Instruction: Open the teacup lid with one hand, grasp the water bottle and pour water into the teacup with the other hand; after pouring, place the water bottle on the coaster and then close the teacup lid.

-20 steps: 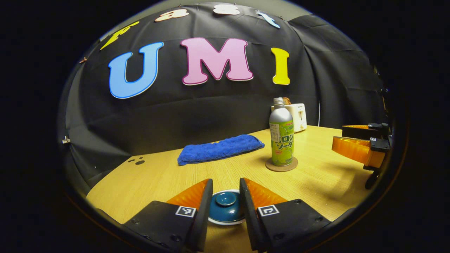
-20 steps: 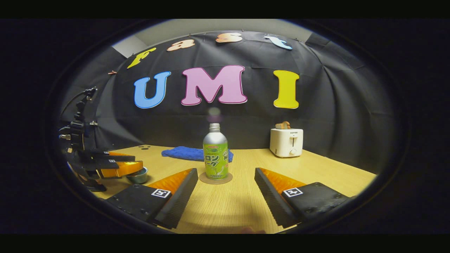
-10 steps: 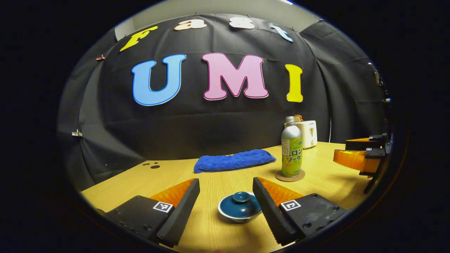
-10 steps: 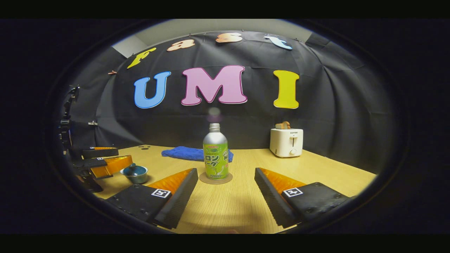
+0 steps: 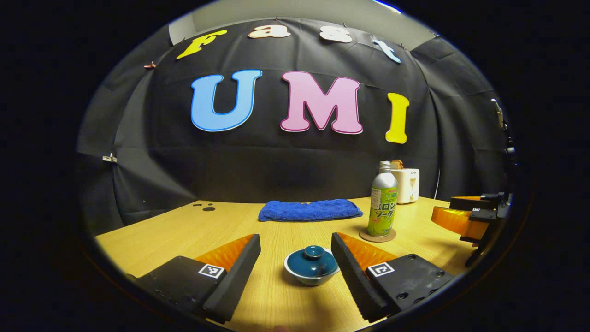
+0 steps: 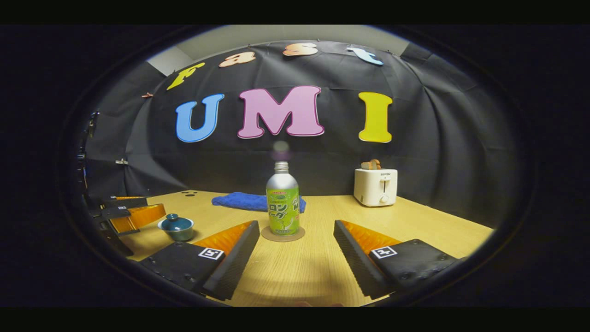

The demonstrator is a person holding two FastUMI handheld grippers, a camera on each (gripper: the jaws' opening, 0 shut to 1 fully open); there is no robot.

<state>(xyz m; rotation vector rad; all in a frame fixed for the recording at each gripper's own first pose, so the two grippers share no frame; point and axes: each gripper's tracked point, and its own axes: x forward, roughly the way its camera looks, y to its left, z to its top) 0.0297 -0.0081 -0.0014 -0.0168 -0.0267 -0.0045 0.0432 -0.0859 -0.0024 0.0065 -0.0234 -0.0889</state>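
A second ago the left gripper [image 5: 295, 246] had its fingers close on either side of the teacup lid [image 5: 313, 260]; it has since drawn back and spread wide, holding nothing, and the lid sits closed on the teacup [image 5: 309, 275], which stands on the wooden table [image 5: 161, 230] between and just ahead of the fingertips, touching neither. In the right gripper view the right gripper [image 6: 296, 225] has not moved: its fingers are wide apart and empty, aimed at the water bottle [image 6: 282, 201], which stands apart from them. The bottle is upright, long axis vertical, its neck pointing up, its base on the round coaster [image 6: 283, 234] near the table's middle. In the right gripper view the teacup [image 6: 176, 227] is well off to the left of the bottle, beside the left gripper [image 6: 126, 213]. A blue towel [image 5: 309, 209] lies flat along the far edge near the black wall, and a white toaster [image 6: 375, 185] stands at the back right. Bare tabletop lies between cup, bottle and towel.
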